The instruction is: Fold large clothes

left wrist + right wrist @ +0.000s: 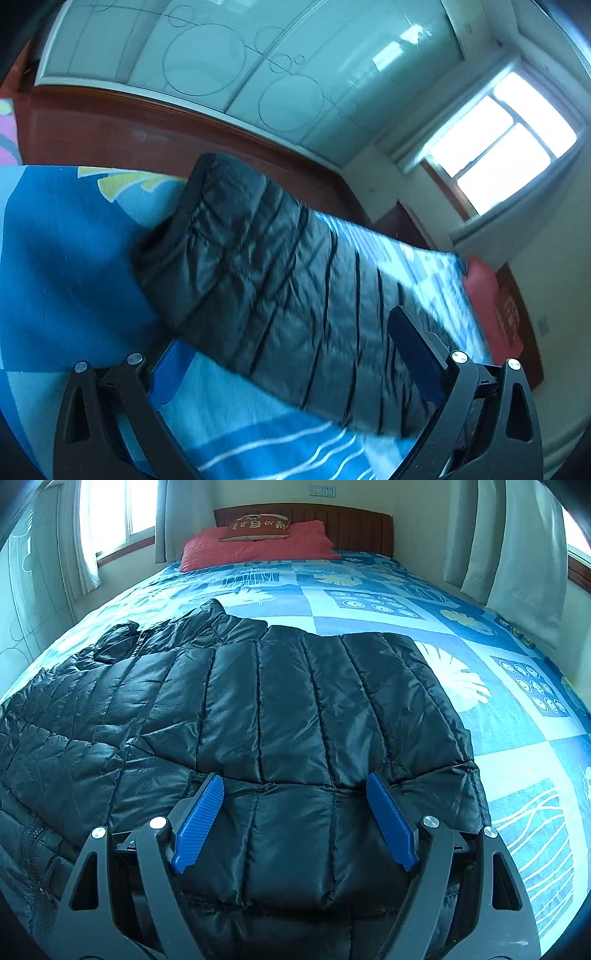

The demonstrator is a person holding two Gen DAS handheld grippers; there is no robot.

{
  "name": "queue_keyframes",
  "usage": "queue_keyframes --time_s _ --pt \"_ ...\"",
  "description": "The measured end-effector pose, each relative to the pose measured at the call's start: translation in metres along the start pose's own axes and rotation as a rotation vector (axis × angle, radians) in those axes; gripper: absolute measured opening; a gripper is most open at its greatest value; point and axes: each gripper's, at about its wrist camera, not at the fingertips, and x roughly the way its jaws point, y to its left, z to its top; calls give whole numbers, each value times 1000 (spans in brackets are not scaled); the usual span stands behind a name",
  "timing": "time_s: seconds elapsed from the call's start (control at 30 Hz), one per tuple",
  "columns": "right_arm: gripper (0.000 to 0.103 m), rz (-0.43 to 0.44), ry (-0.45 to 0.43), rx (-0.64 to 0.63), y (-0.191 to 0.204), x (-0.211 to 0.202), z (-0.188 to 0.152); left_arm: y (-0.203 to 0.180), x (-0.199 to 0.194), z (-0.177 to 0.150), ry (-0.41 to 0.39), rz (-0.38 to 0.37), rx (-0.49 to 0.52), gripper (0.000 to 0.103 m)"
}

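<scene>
A black quilted puffer jacket lies flat on the blue patterned bedspread. My right gripper is open right above the jacket's near hem, with the blue pads spread wide and nothing between them. In the left wrist view the jacket shows as a long dark band across the bed, one end toward the wooden footboard. My left gripper is open beside it; its right pad stands over the jacket and the left pad is partly hidden behind the jacket's edge.
A red pillow and a small cushion lie by the headboard. A wooden footboard, a glass-door wardrobe and a window stand beyond the bed. Curtains hang at the right.
</scene>
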Motion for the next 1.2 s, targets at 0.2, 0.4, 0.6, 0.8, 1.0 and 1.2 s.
queue_keyframes --time_s 0.2,0.4,0.6,0.8,1.0,1.2 --pt "79 0 -1 -1 -1 0 0 18 1 10 1 62 -78 22" --pt "79 1 -2 0 -1 -1 0 -33 -13 12 -49 117 110 8" --pt "79 1 -3 2 0 -1 0 -139 -22 -15 -101 11 408 8" --pt "79 12 -5 11 -2 -1 3 -260 -33 -106 -63 -140 731 8" --pt "79 15 -10 20 -1 1 3 -338 -39 -202 -1 -259 953 8" --pt "79 22 -17 29 -1 3 3 -382 -41 -302 65 -352 1138 8"
